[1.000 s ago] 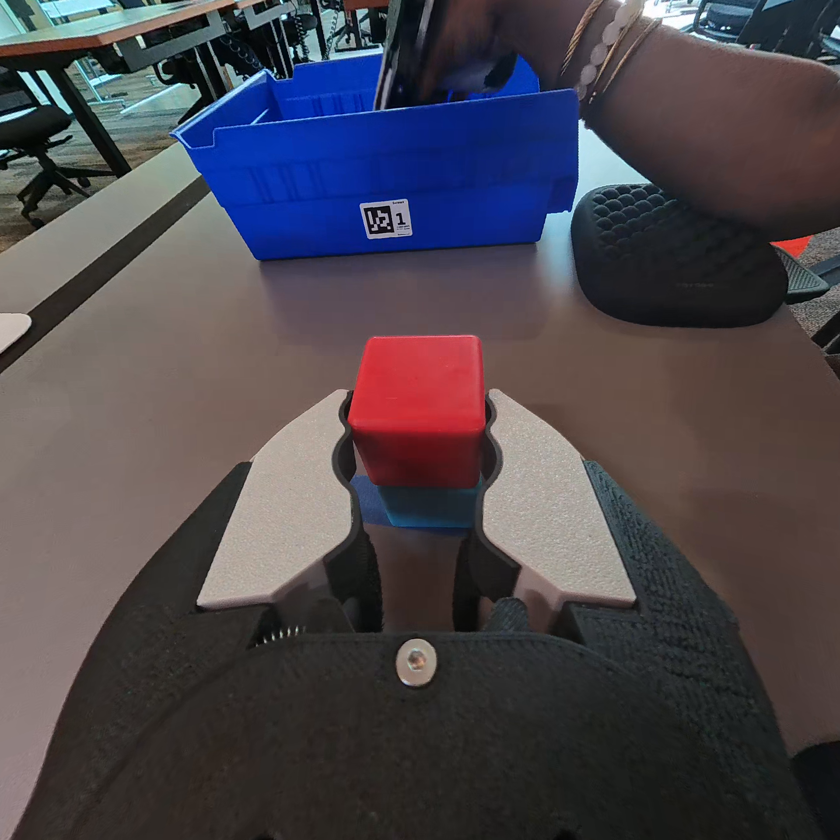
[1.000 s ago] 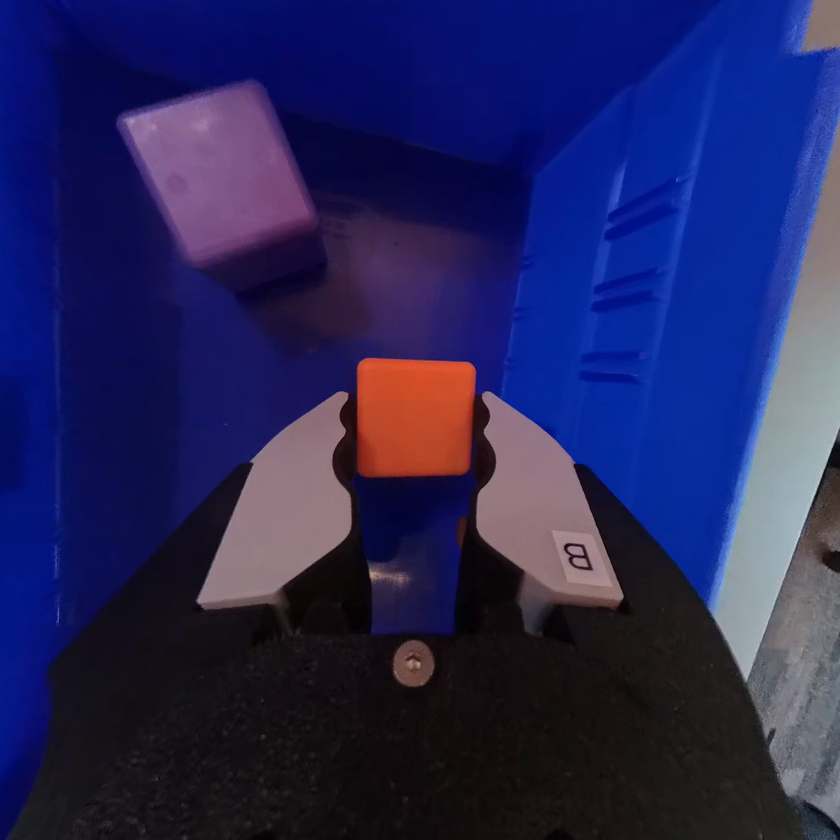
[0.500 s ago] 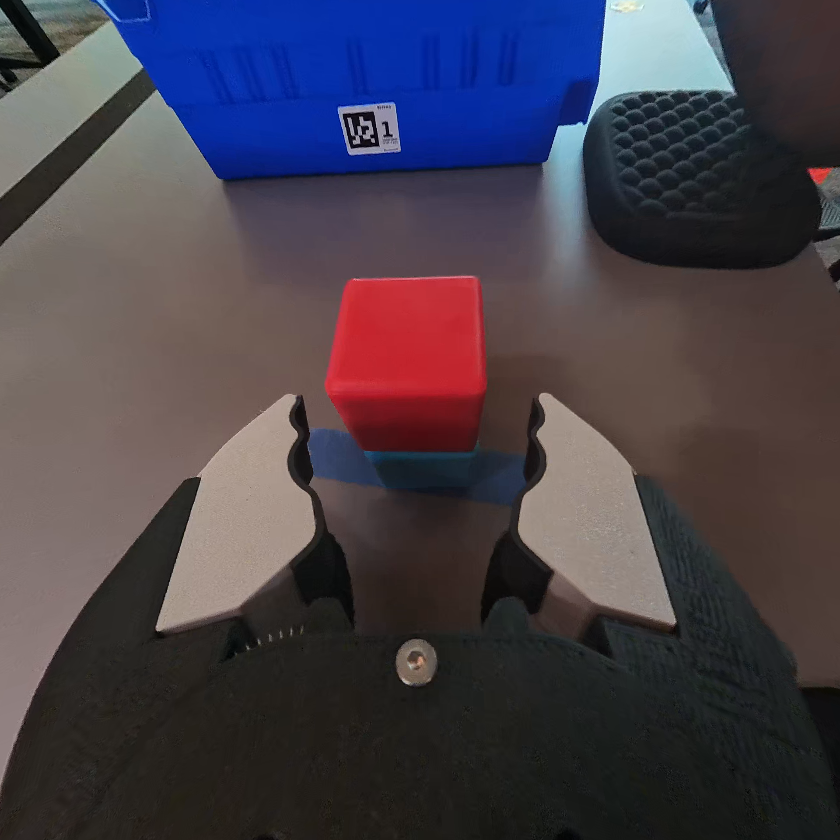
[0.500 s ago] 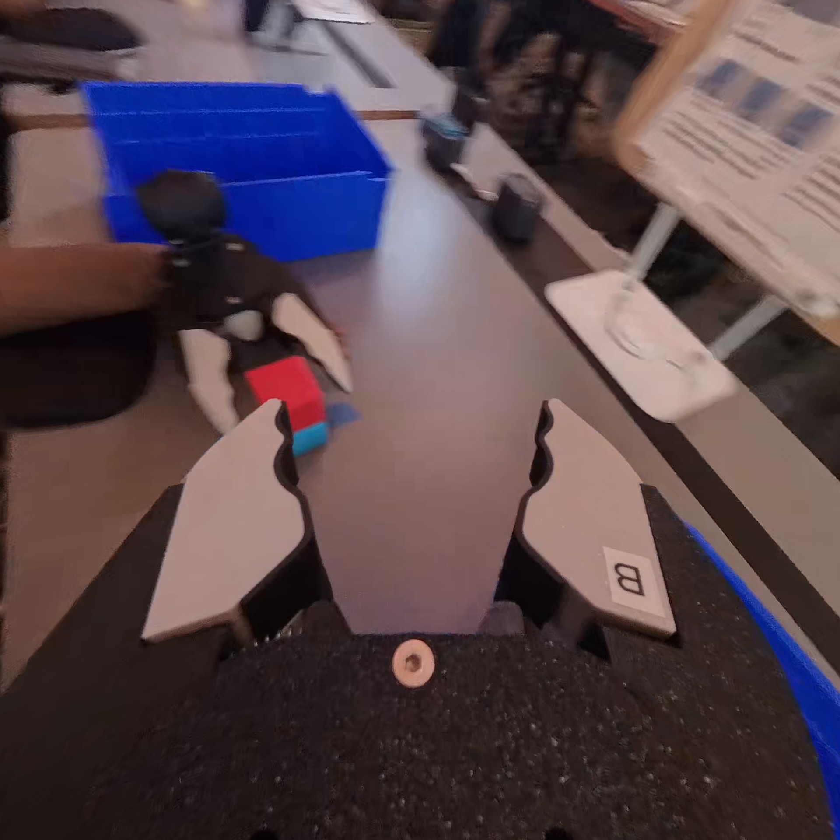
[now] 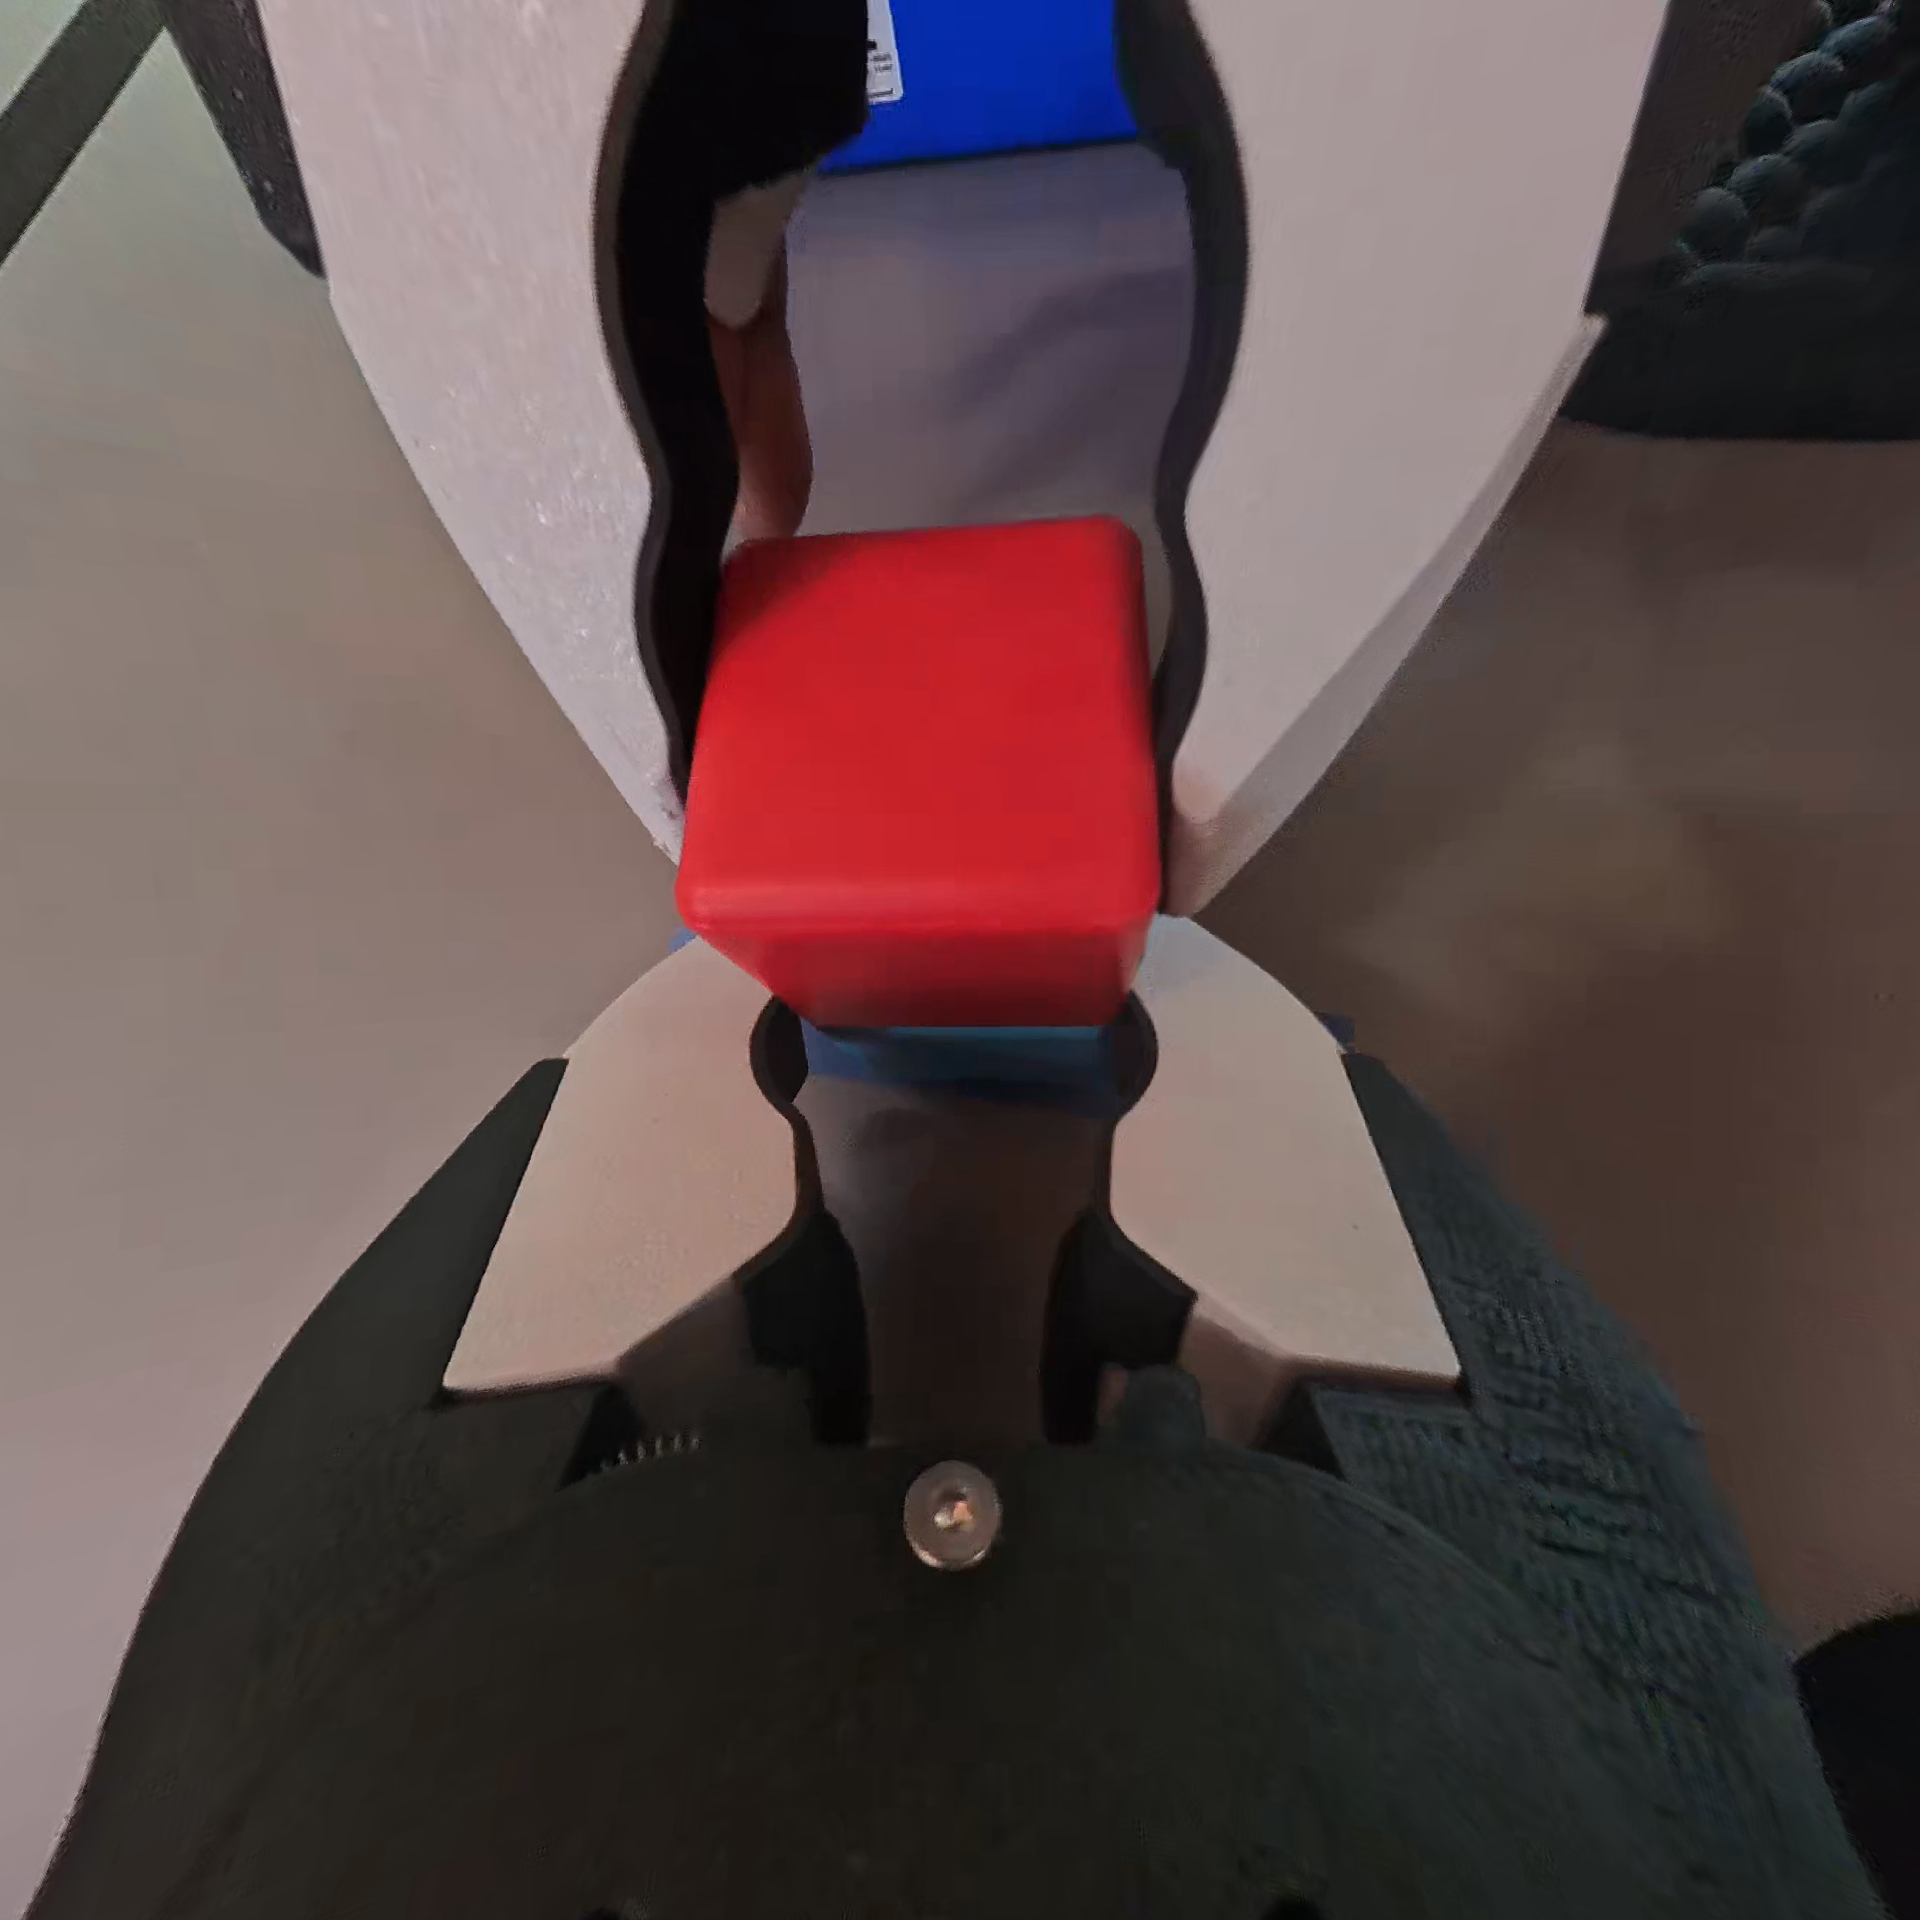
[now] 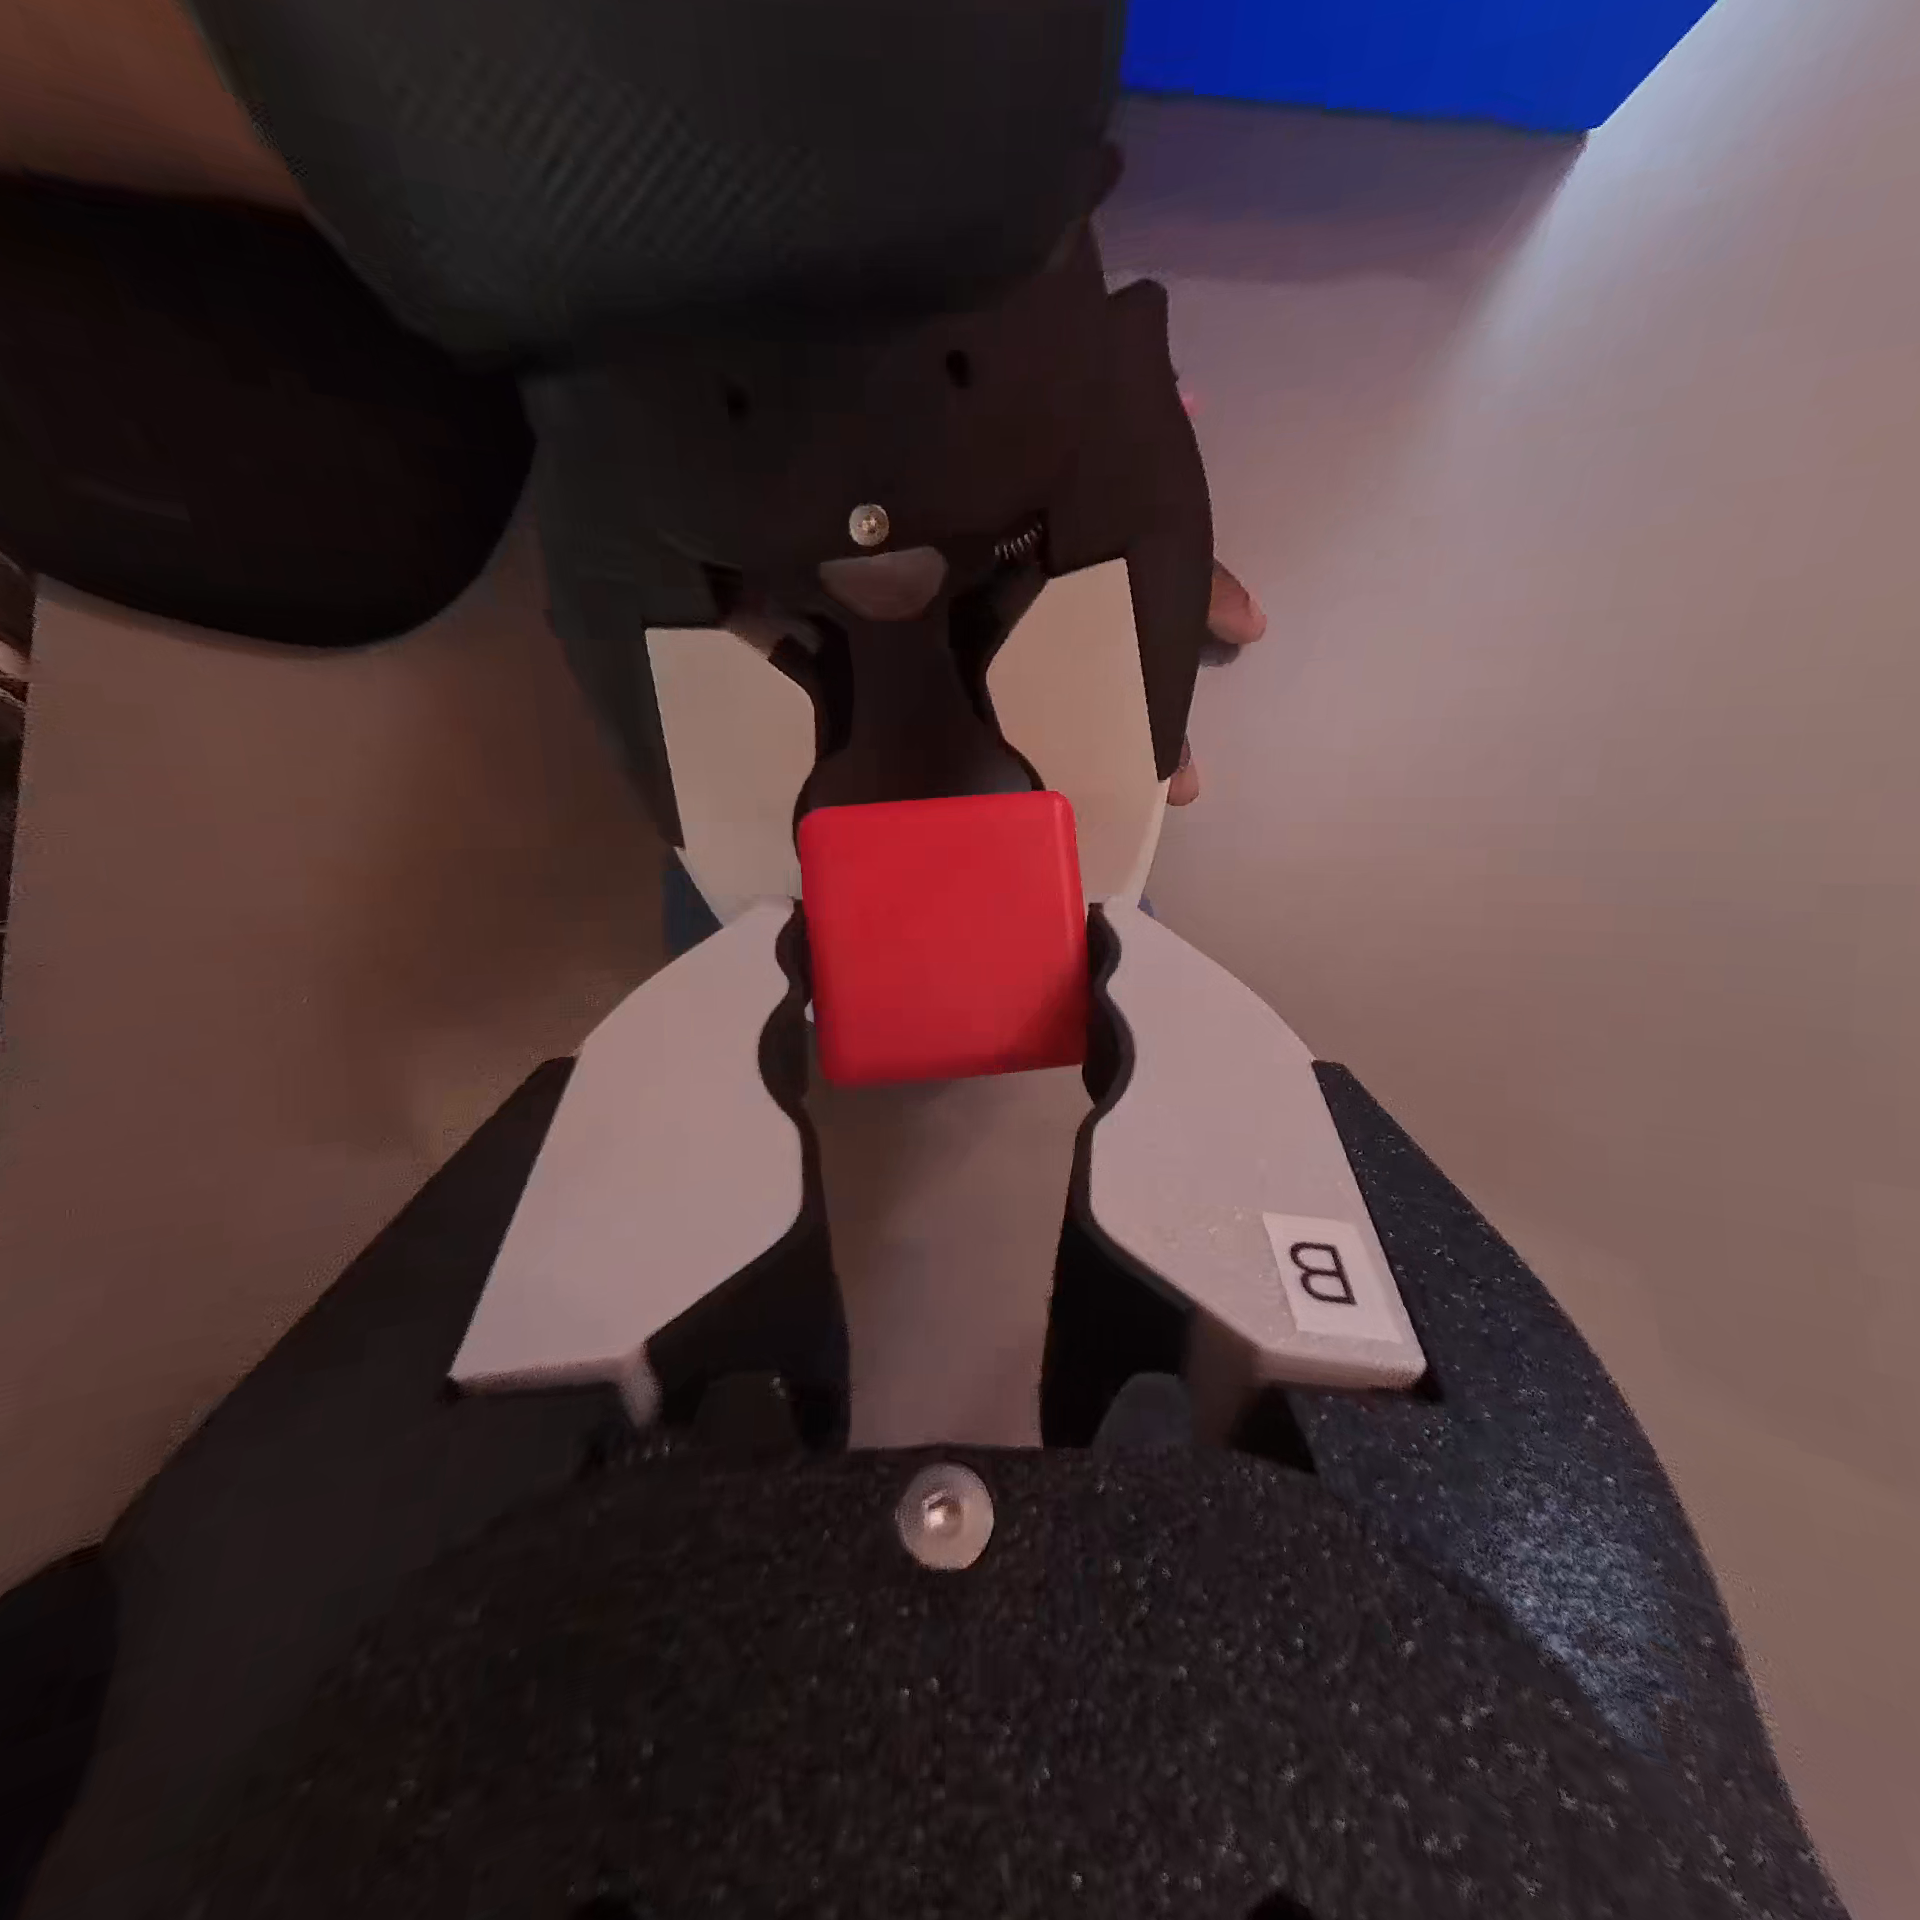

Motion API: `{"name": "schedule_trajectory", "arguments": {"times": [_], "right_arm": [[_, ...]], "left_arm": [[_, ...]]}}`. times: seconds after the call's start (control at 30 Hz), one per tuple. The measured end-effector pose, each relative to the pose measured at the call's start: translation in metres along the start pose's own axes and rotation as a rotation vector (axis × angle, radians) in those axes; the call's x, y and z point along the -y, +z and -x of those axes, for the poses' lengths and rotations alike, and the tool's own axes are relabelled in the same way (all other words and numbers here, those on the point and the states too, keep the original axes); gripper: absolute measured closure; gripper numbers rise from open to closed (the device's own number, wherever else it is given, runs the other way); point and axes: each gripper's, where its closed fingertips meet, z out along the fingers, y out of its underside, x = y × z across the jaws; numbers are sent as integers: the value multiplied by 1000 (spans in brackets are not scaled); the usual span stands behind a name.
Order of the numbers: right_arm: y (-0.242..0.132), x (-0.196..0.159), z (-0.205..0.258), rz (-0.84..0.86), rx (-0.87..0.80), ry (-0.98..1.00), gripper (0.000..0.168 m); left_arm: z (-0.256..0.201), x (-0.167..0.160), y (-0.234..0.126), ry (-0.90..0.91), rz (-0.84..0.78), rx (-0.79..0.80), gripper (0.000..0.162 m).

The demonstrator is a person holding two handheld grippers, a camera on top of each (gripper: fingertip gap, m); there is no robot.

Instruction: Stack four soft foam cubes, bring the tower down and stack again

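Left wrist view: the left gripper [image 5: 951,1023], grey-fingered on a black textured body, fills the lower half of the frame. Its fingertips sit at either side of the lighter blue foam cube [image 5: 961,1049], of which only a thin strip shows at centre, below the glossy red soft foam cube [image 5: 920,764] stacked on it. Whether these fingers press the blue cube or merely flank it cannot be told. The right gripper [image 5: 925,821] comes down from the top of the frame, its two pale fingers closed narrowly against the red cube's left and right faces. A bit of dark blue tape [image 5: 1340,1029] shows on the brown table top [image 5: 260,831] at the right of the stack. At top centre is a slice of the blue plastic bin [image 5: 997,94]; at upper right, a black bumpy cushion [image 5: 1787,239].

Right wrist view: the right gripper [image 6: 940,961], with a small white sticker on its right finger, takes the lower half, its fingertips squeezed onto the red cube [image 6: 940,940] at the centre of the frame. Just beyond the cube, the left gripper [image 6: 914,821] faces the camera, its fingertips low behind the cube; its grip cannot be judged here either. A person's fingers [image 6: 1226,618] show at its right edge. The bin [image 6: 1382,52] is a blue band at top right, the table [image 6: 1558,727] pale around it all.
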Motion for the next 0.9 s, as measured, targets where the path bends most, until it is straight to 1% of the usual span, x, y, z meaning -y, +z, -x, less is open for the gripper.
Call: {"name": "schedule_trajectory", "arguments": {"times": [0.4, 0.5, 0.63, 0.73, 0.83, 0.9], "right_arm": [[-7, 0, 3, -51, 23, -15, 119], [-13, -3, 0, -55, 5, -21, 119], [-48, 2, -13, -168, -53, 26, 119], [-84, -3, -23, -207, -150, 60, 119], [-133, -23, -35, -181, -324, 114, 119], [-171, -47, -42, -158, -462, 200, 119]], "left_arm": [[-4, 8, -2, -3, -47, -18, 108], [-1, -2, -2, 1, 8, -6, 109], [0, -5, -4, 2, 14, -7, 108], [0, -5, -4, 3, 13, -5, 108], [0, -4, -3, 19, 9, 2, 108], [0, -4, -3, 21, 9, 4, 108]]}}
